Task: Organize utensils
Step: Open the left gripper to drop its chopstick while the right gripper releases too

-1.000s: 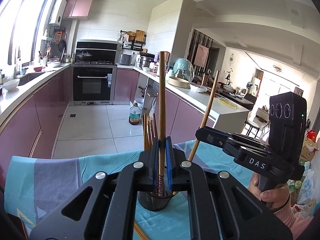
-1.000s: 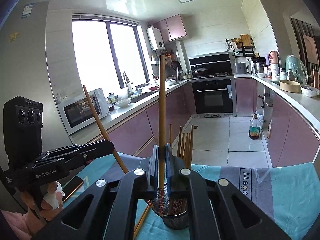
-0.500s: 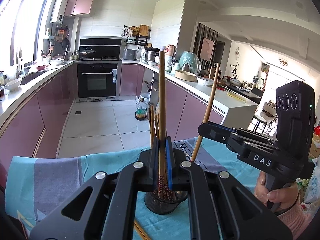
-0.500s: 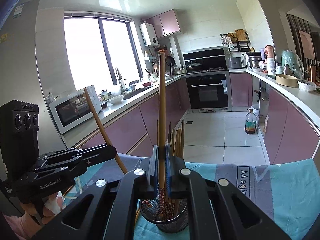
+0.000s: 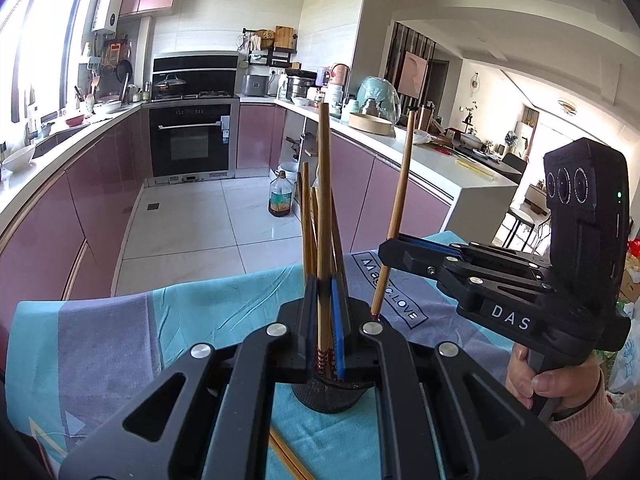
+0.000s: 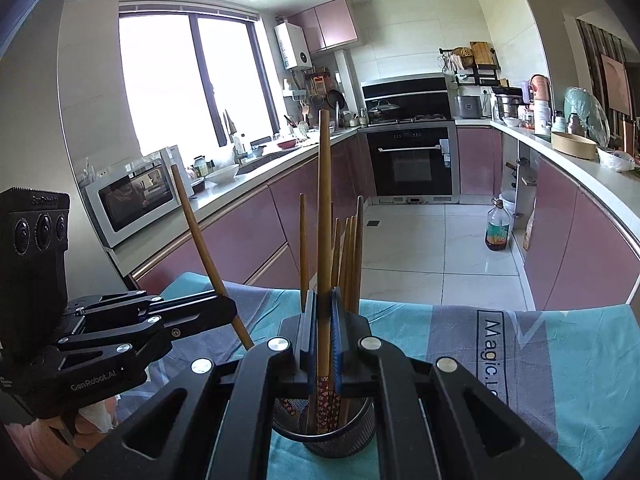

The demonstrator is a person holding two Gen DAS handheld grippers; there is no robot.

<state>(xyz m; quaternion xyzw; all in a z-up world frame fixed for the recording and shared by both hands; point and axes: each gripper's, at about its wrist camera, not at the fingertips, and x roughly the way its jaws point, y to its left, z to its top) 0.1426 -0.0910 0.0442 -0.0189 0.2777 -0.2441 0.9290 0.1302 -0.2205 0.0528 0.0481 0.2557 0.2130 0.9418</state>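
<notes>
A black mesh holder (image 6: pixel 340 440) stands on the teal cloth with several wooden chopsticks (image 6: pixel 350 256) upright in it. My right gripper (image 6: pixel 323 300) is shut on one chopstick (image 6: pixel 324 200), held upright, its patterned lower end inside the holder's rim. My left gripper (image 5: pixel 325 280) is shut on another chopstick (image 5: pixel 323 200), whose patterned end sits at the holder (image 5: pixel 330 394) mouth. Each view shows the other tool: the right gripper (image 5: pixel 386 248) with its tilted stick (image 5: pixel 398 208), and the left gripper (image 6: pixel 228 308) with its slanted stick (image 6: pixel 200 236).
A loose chopstick (image 5: pixel 286 456) lies on the teal and grey cloth (image 5: pixel 120 340) in front of the holder. A hand in a pink sleeve (image 5: pixel 560 396) grips the right tool. Beyond the table edge are kitchen floor, pink cabinets and an oven (image 6: pixel 412 160).
Both grippers have sunk toward the holder, and it now sits closer under them. The patterned ends of both held chopsticks have gone down to its mouth. Both grips stayed shut.
</notes>
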